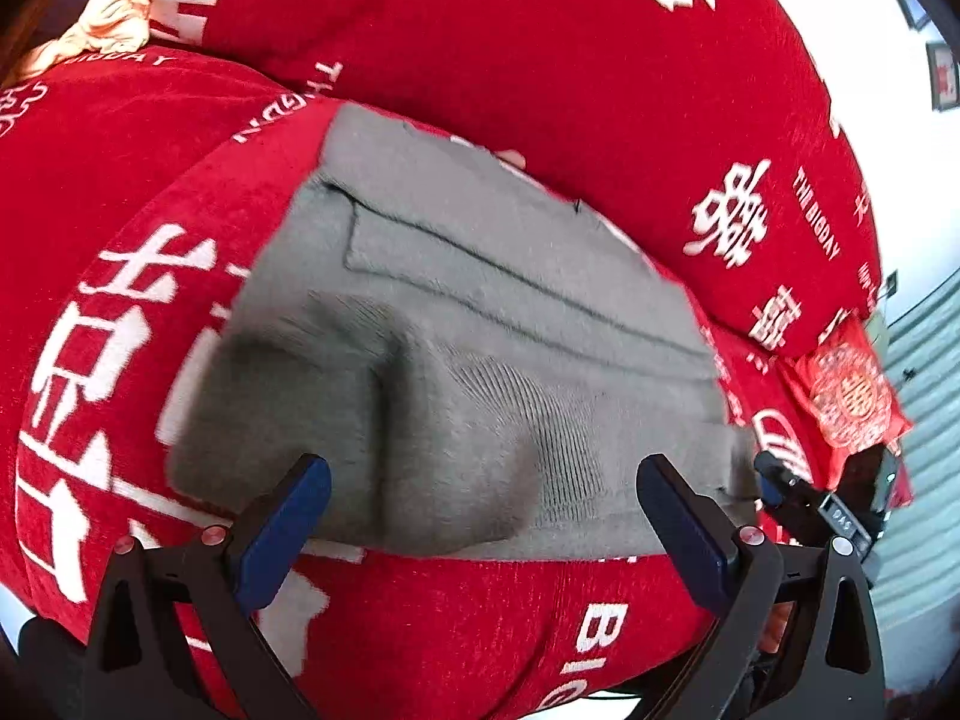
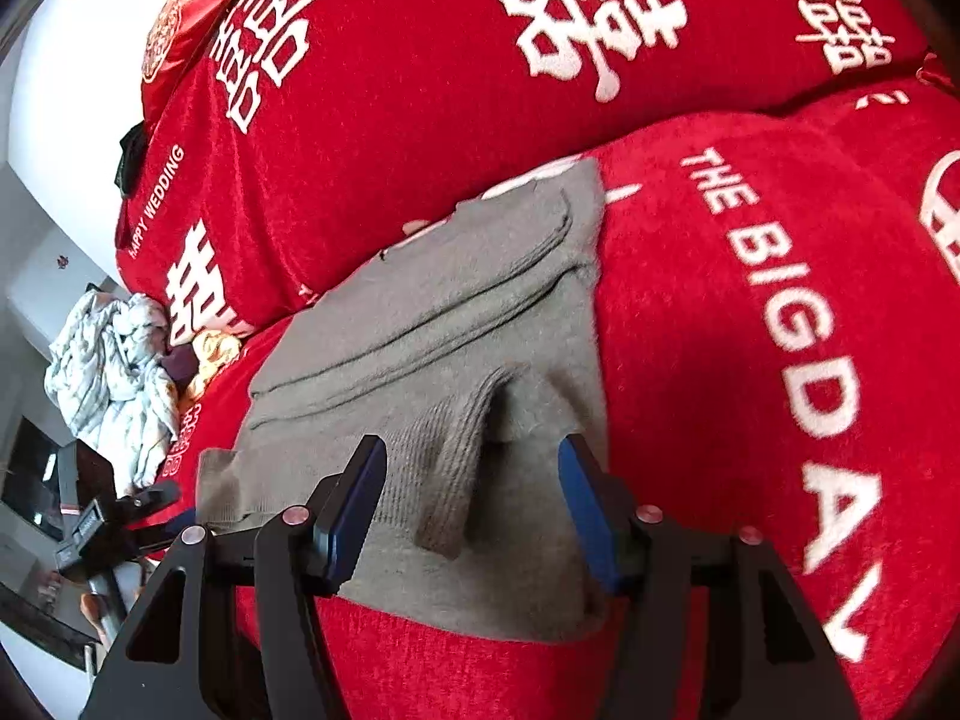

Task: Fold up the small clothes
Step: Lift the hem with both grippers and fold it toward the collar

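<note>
A small grey knit garment point(image 1: 456, 324) lies folded on a red sofa cover; it also shows in the right wrist view point(image 2: 456, 336). My left gripper point(image 1: 480, 516) is open, its blue-padded fingers straddling the garment's near edge, over a raised ribbed fold. My right gripper point(image 2: 471, 510) is open too, its fingers on either side of a ribbed cuff ridge point(image 2: 462, 468) at the garment's near edge. In the left wrist view the right gripper point(image 1: 774, 483) shows at the garment's right corner. In the right wrist view the left gripper point(image 2: 156, 498) shows at its left corner.
The red sofa seat point(image 2: 750, 360) with white lettering bears the garment, with red back cushions point(image 1: 540, 60) behind. A heap of pale crumpled clothes point(image 2: 114, 372) lies at the sofa's left end. A small red embroidered cushion point(image 1: 846, 396) sits at the right.
</note>
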